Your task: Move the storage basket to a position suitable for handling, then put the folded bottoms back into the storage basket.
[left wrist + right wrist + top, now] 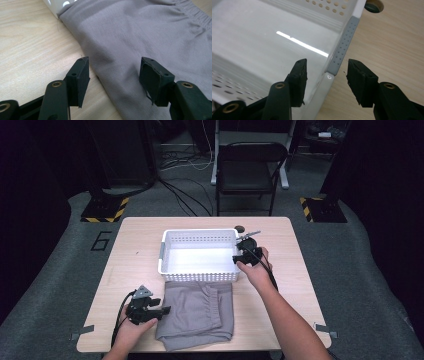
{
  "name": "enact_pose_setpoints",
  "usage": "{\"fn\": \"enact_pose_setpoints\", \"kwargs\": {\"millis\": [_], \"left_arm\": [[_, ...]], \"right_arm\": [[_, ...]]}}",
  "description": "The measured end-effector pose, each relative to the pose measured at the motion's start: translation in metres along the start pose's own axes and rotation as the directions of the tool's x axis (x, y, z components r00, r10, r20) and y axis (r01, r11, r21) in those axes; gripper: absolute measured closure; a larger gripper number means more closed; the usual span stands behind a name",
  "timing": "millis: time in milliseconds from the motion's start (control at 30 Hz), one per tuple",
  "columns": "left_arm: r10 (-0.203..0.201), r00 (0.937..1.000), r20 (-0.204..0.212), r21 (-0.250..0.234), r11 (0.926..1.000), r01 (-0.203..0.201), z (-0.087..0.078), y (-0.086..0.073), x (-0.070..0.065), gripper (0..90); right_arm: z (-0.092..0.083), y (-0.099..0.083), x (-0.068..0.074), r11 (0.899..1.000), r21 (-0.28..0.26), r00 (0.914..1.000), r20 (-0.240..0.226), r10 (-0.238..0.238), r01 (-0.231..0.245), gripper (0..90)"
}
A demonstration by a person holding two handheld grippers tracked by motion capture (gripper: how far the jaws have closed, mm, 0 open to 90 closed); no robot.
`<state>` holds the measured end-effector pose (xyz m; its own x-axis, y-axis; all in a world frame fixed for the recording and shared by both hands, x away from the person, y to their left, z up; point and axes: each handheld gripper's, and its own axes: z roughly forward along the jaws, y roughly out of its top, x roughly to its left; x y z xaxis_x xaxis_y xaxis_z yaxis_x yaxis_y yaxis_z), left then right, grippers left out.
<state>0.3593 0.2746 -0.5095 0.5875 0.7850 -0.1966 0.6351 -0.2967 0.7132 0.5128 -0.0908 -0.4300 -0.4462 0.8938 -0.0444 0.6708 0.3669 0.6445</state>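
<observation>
Fabric in grey, a folded garment (197,312) with a gathered waistband, is lying flat near the table's (135,245) front edge, its far end touching the front wall of a white perforated basket (200,255) that is sitting around the middle of the table. The left gripper (150,309) is being held in the person's left hand (131,327) at the front-left part of the table, just beside the garment's left edge. In the left gripper view its fingers (80,77) are being kept spread, one over bare wood and the other over the cloth, with the garment's edge (112,62) running between them; nothing is being pinched.

The right gripper (246,251) is being held by the right hand (256,270) at the basket's right end, towards the table's right edge. In the right gripper view its fingers (299,75) are being held apart on either side of the basket's wall, one inside the basket and one outside above the table, straddling the grey dotted grip strip (342,47) on the rim without pressing on it. The basket's smooth floor (262,42) is being lit by a bright reflection. A small dark round object (240,228) is resting on the table just beyond the basket's far-right corner.
</observation>
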Motion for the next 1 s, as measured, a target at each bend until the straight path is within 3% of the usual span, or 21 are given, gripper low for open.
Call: {"fn": "enact_pose_setpoints", "kwargs": {"millis": [233,300,400,567,600,633,667,767,867,900,1000], "left_arm": [[0.004,0.9999,-0.016,-0.010,0.9999,-0.004,-0.003,0.001,-0.001,45.2],[-0.021,0.9997,-0.011,-0.027,0.9994,0.021,-0.004,0.001,0.000,47.1],[-0.025,0.9995,-0.020,-0.018,0.9995,0.025,-0.004,0.001,0.001,49.0],[-0.006,0.9986,-0.052,-0.005,1.0000,0.006,-0.004,0.001,0.000,46.3],[-0.008,0.9986,-0.053,-0.017,0.9998,0.007,-0.002,0.003,-0.001,44.1],[0.004,0.9983,-0.059,-0.005,1.0000,-0.004,-0.002,0.003,-0.001,41.2],[0.030,0.9975,-0.063,0.019,0.9994,-0.029,-0.003,0.003,-0.001,39.1],[0.032,0.9960,-0.084,0.016,0.9994,-0.031,0.000,0.003,-0.004,35.5],[0.037,0.9974,-0.062,0.021,0.9991,-0.036,0.001,0.003,-0.005,35.6],[0.061,0.9965,-0.057,0.026,0.9979,-0.059,0.000,0.003,-0.005,35.7],[0.052,0.9979,-0.039,0.003,0.9987,-0.052,0.002,0.001,-0.007,41.7]], "right_arm": [[-0.030,-0.009,0.003,0.999,-0.045,0.9989,-0.048,-0.003,0.001,43.2],[-0.038,-0.017,0.005,0.999,-0.037,0.9950,-0.099,0.009,-0.013,39.8],[-0.046,-0.026,0.008,0.998,-0.063,0.9924,-0.123,0.005,-0.013,37.6],[-0.057,-0.039,0.018,0.994,-0.106,0.9919,-0.126,-0.014,0.000,31.3],[-0.060,-0.046,0.023,0.993,-0.115,0.9859,-0.167,-0.013,-0.006,29.4],[-0.060,-0.049,0.025,0.993,-0.114,0.9853,-0.171,-0.008,-0.011,29.4],[-0.061,-0.053,0.027,0.993,-0.119,0.9853,-0.168,-0.032,0.012,30.2],[-0.063,-0.066,0.034,0.991,-0.135,0.9843,-0.172,-0.040,0.017,33.1],[-0.065,-0.079,0.039,0.987,-0.158,0.9809,-0.194,-0.019,-0.012,41.5],[-0.065,-0.082,0.040,0.986,-0.163,0.9800,-0.199,-0.016,-0.017,43.2],[-0.066,-0.095,0.045,0.984,-0.176,0.9820,-0.186,-0.035,0.001,46.7]]}}
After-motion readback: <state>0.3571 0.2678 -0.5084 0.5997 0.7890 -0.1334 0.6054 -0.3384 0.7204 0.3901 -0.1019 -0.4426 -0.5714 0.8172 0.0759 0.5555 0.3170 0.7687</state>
